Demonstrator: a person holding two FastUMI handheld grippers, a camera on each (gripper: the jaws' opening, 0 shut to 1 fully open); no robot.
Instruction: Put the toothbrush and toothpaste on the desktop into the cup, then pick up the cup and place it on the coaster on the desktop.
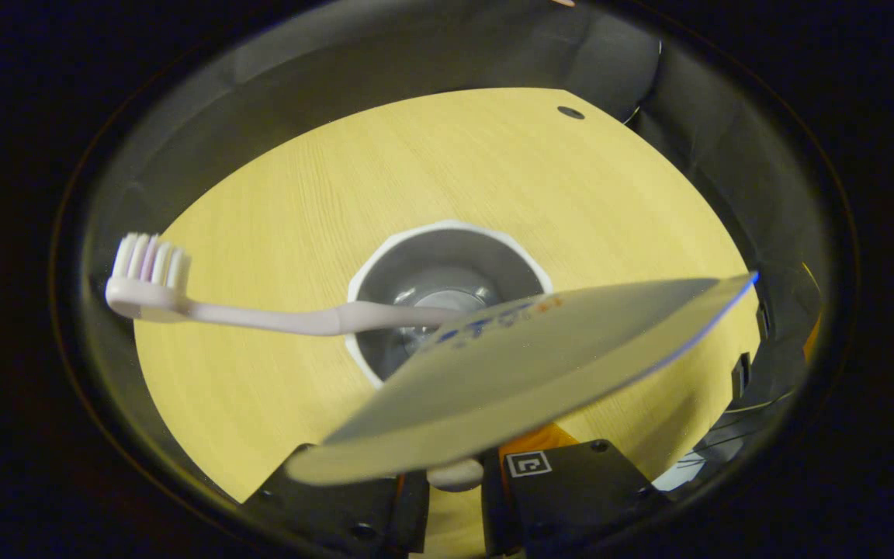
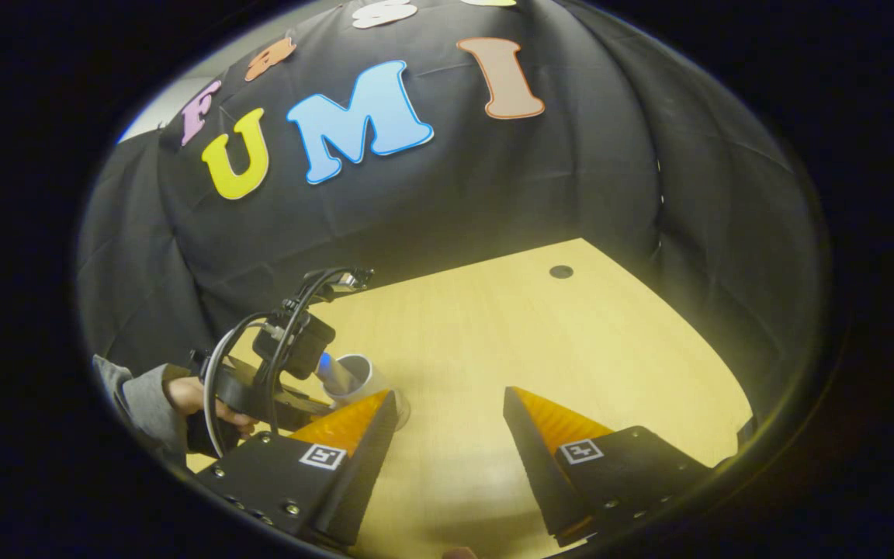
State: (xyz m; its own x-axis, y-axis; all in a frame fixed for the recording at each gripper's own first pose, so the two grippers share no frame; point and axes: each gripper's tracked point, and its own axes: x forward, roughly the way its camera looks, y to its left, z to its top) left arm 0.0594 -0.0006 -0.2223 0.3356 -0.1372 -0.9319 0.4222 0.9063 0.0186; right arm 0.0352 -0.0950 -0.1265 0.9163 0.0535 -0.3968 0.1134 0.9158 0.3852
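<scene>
The toothpaste step is in hand: the left hand-held gripper [image 1: 455, 473] is clamped on the flat tail of the toothpaste [image 1: 509, 365], a soft, smooth tube held slanting over the cup [image 1: 447, 299], its cap end hidden from here. The toothbrush [image 1: 245, 307] already leans in the cup, its slim plastic handle over the rim and bristles out to one side. Next, I judge, the tube must be released to drop inside. The right hand-held gripper [image 2: 447, 423] hangs with fingers apart above the pale wood-grain table [image 2: 540, 334]; the coaster is not seen
</scene>
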